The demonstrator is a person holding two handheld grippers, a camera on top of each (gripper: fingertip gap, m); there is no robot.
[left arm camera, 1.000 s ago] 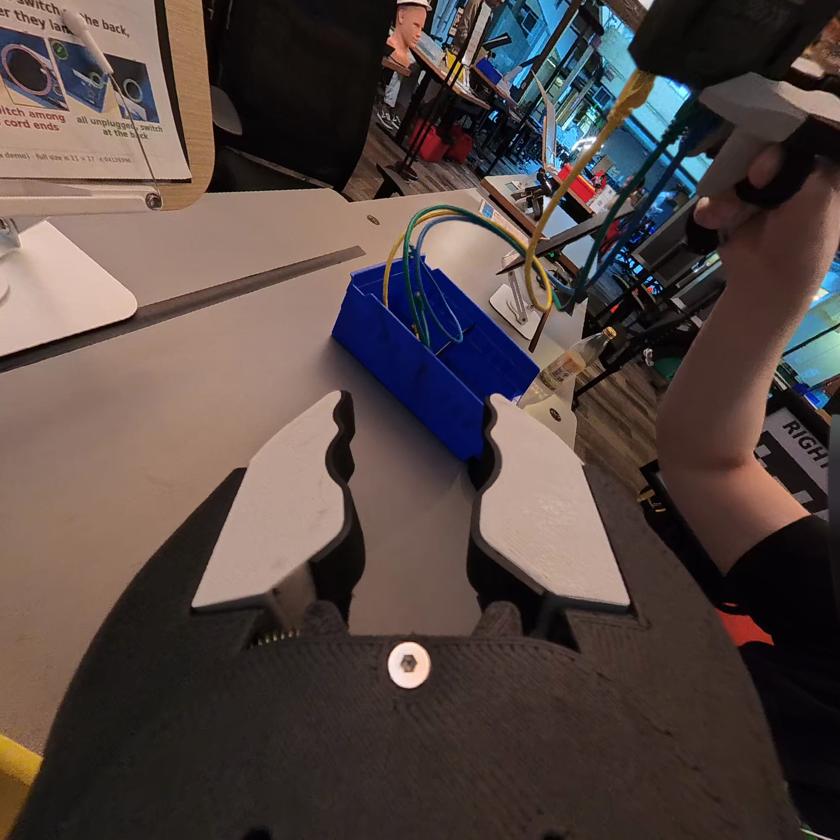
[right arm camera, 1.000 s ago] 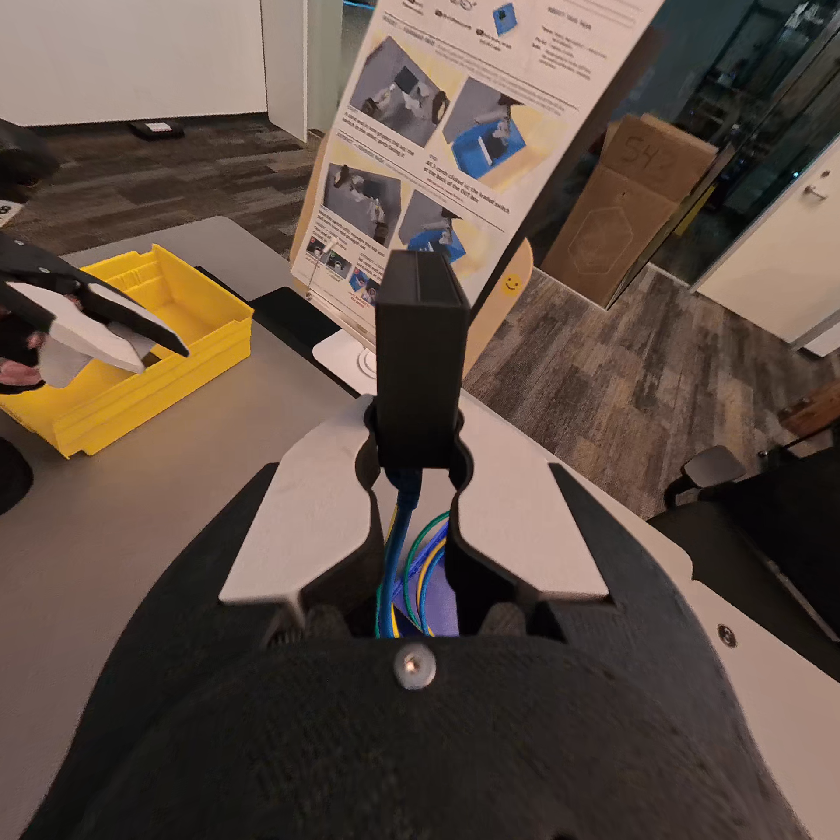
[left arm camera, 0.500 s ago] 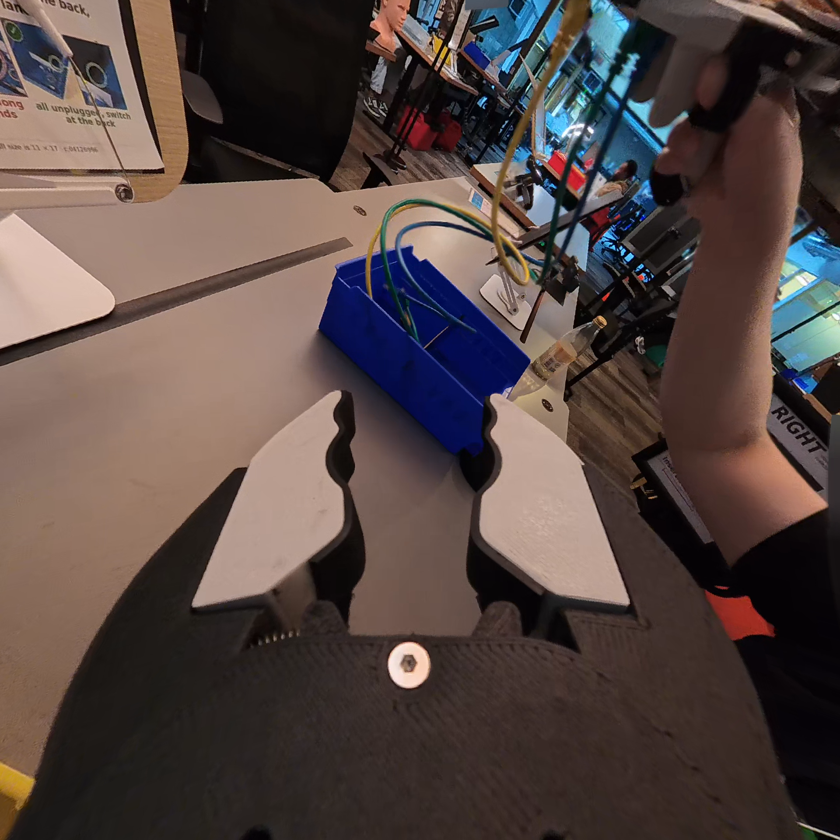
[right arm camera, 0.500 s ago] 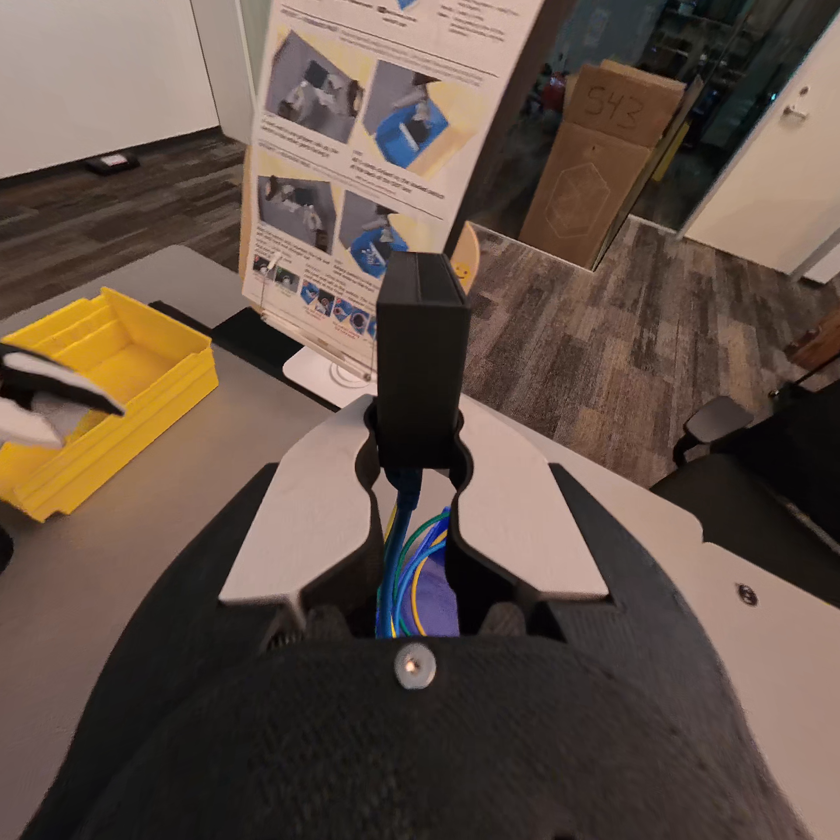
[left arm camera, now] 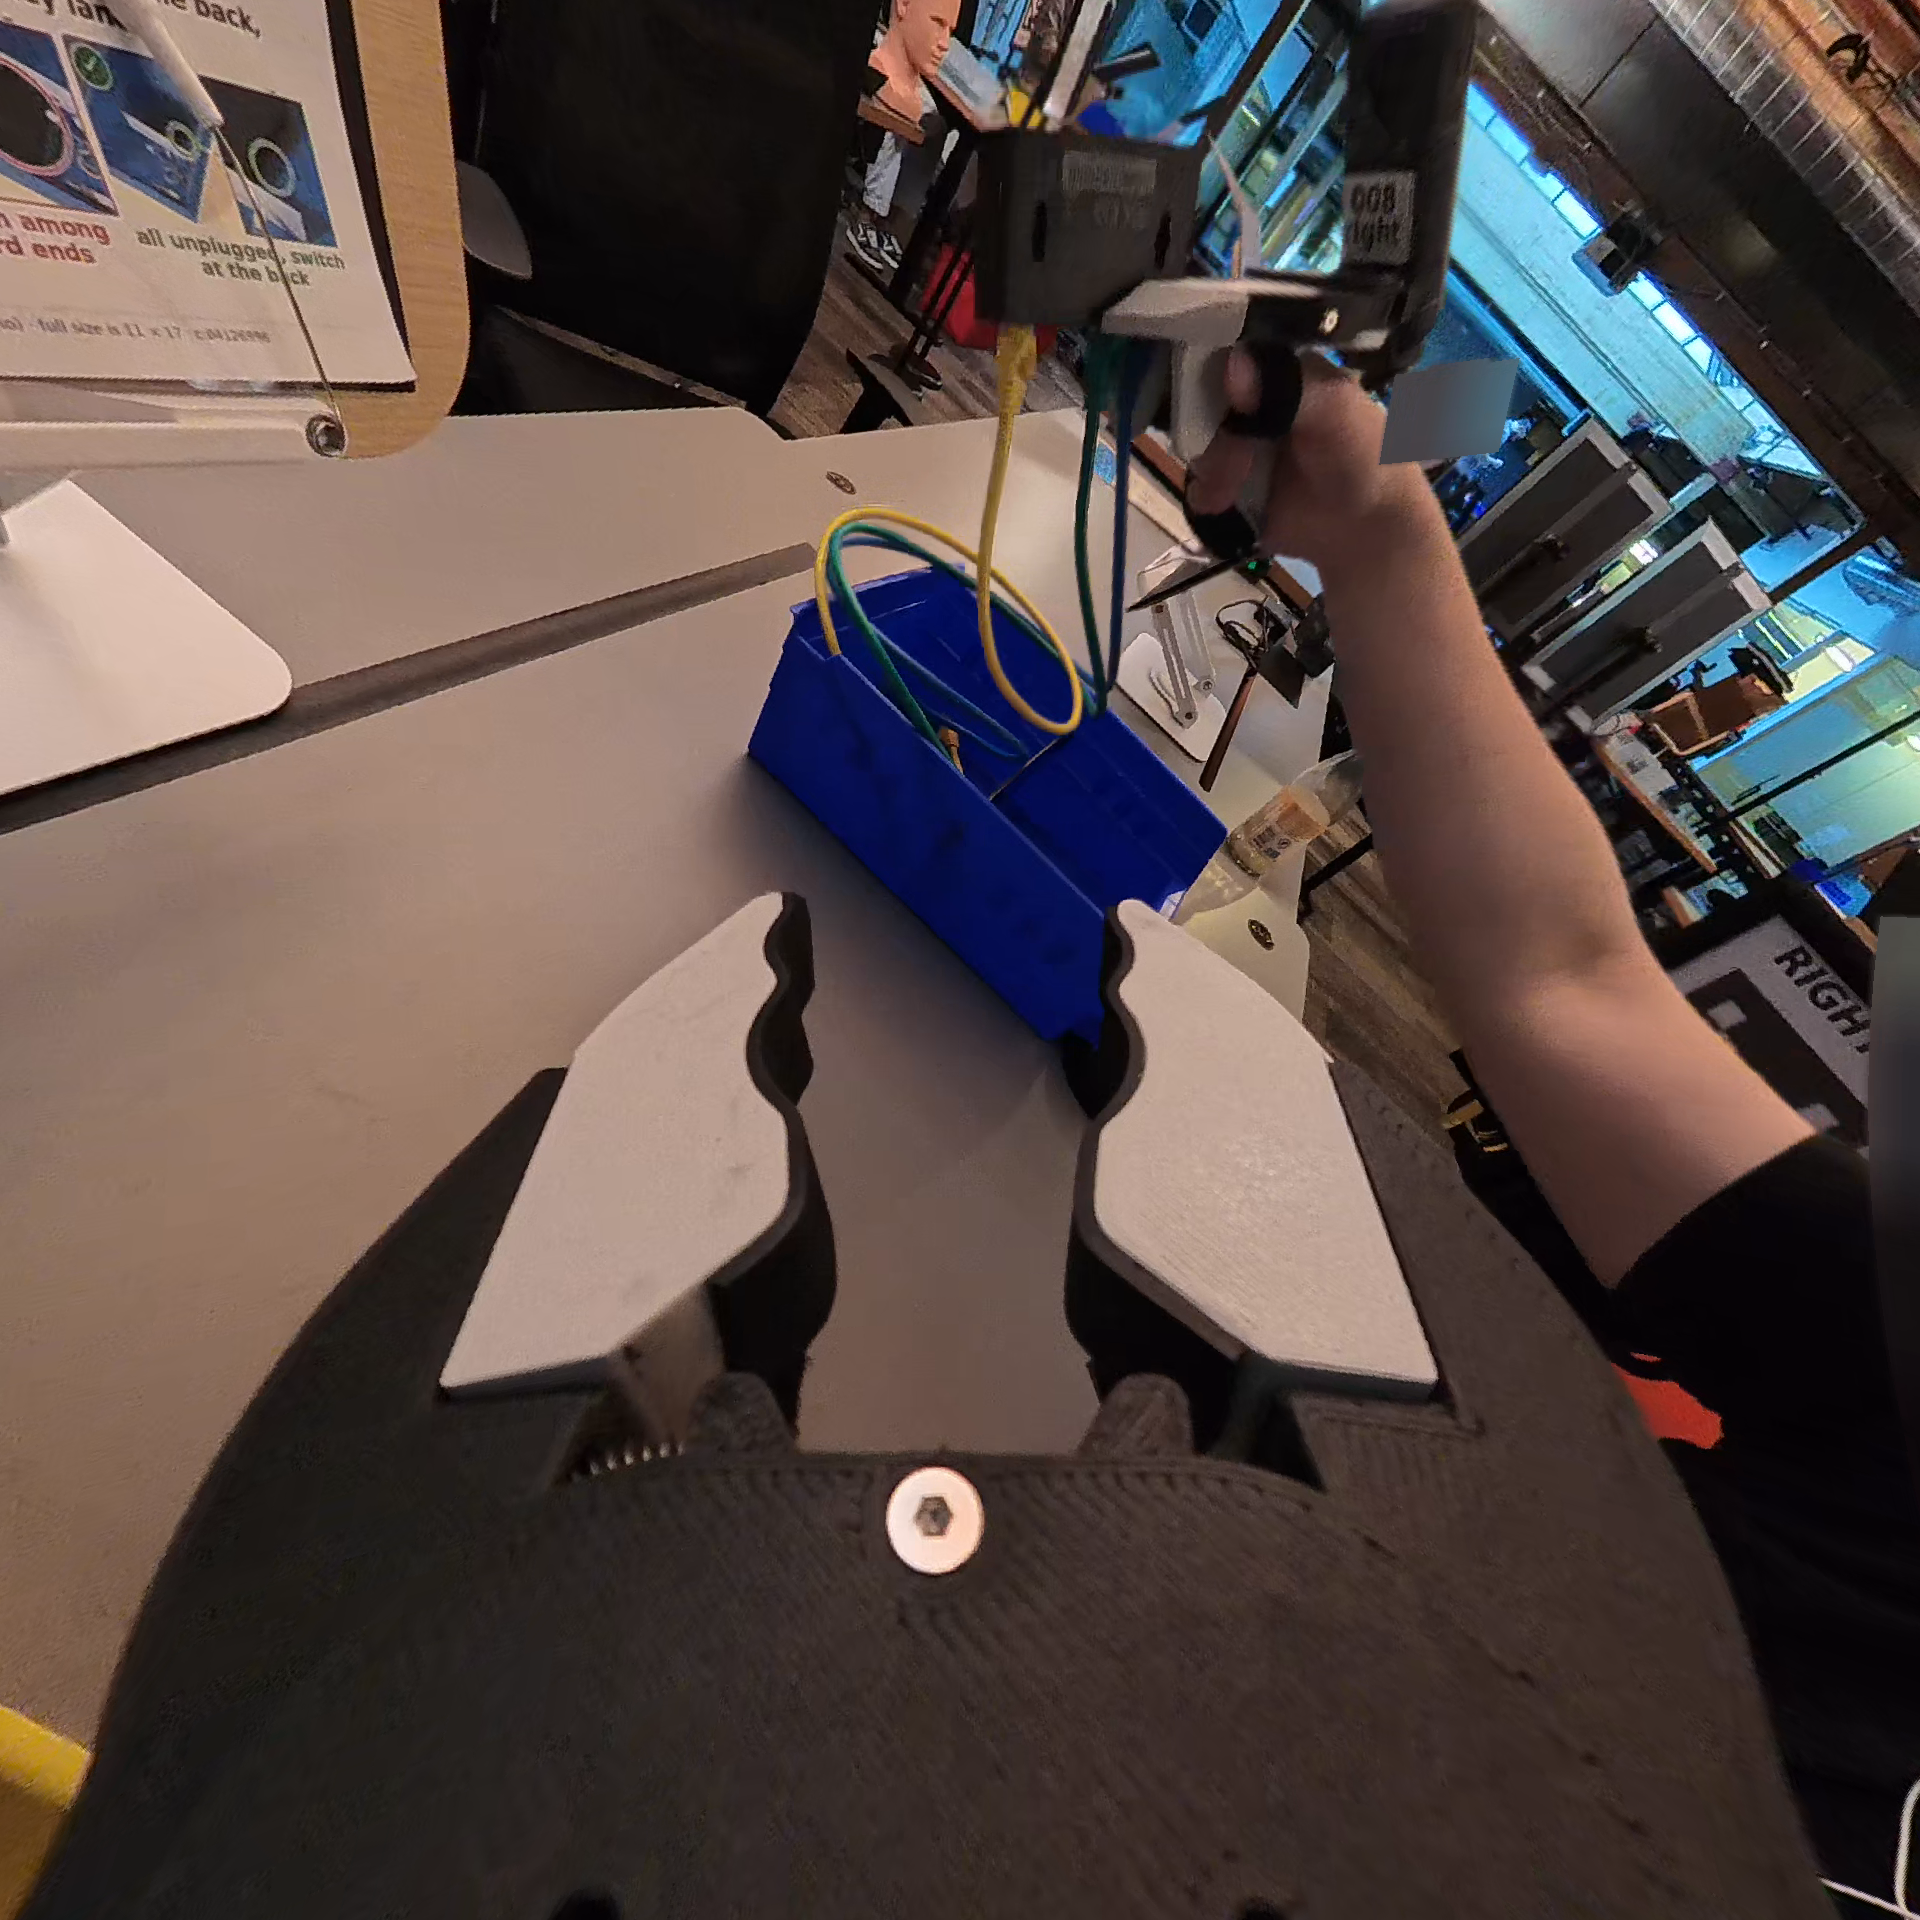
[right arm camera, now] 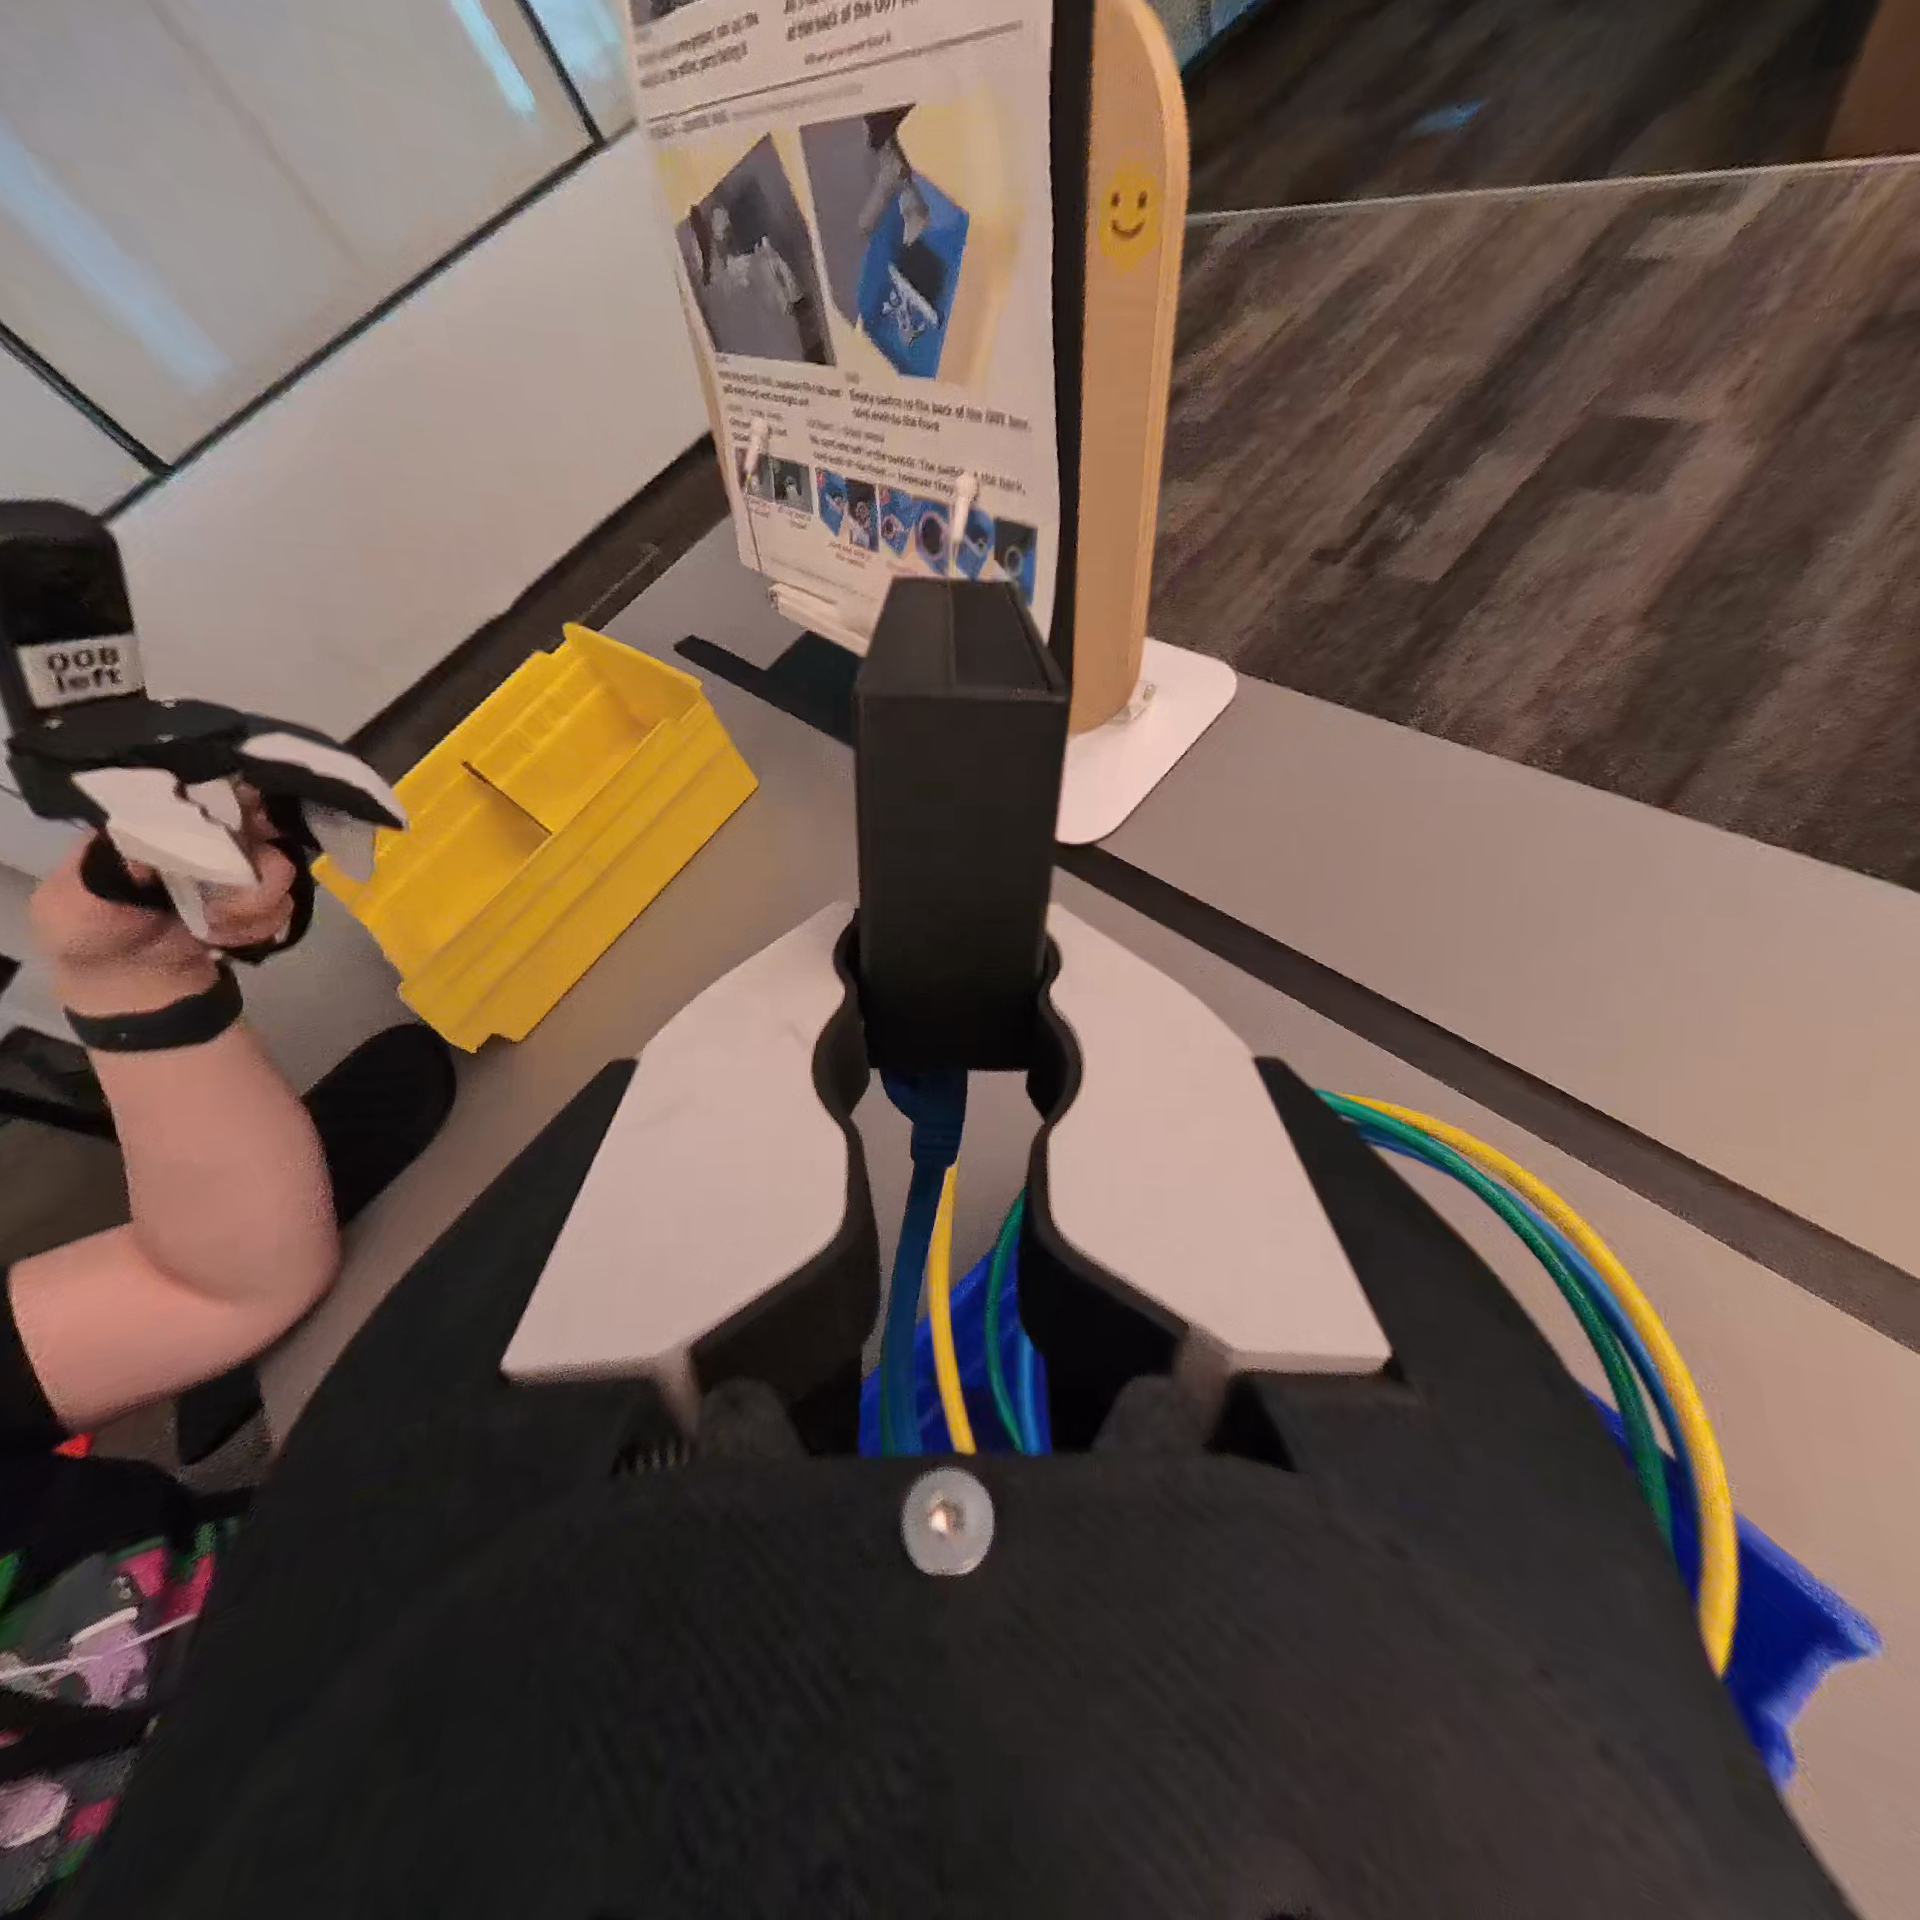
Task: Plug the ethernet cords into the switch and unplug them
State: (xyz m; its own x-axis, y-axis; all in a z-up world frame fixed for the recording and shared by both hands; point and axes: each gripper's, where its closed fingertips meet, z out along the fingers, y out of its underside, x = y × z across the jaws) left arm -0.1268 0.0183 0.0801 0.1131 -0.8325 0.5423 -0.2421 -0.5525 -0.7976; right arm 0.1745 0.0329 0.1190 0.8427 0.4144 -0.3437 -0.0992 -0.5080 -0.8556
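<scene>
Grey table (left arm camera: 416,935), black boxy switch (right arm camera: 956,821), three cords (left arm camera: 1039,582) plugged

left hand-held gripper (left arm camera: 951,1023) spread, right hand-held gripper (right arm camera: 951,1003) clamped

Printed writing fills the white instruction sheet (right arm camera: 862,312) on its stand at twelve o'clock on the counter (right arm camera: 1455,935). A small white lettered label (left arm camera: 1374,213) sits on the black body of the right tongs (right arm camera: 951,977), and another (right arm camera: 78,668) on the left tongs (right arm camera: 301,842). The black switch (left arm camera: 1081,223) bears a grey label (left arm camera: 1107,187), too blurred to read. A black-and-white lettered floor sign (left arm camera: 1808,997) lies at three o'clock.
</scene>
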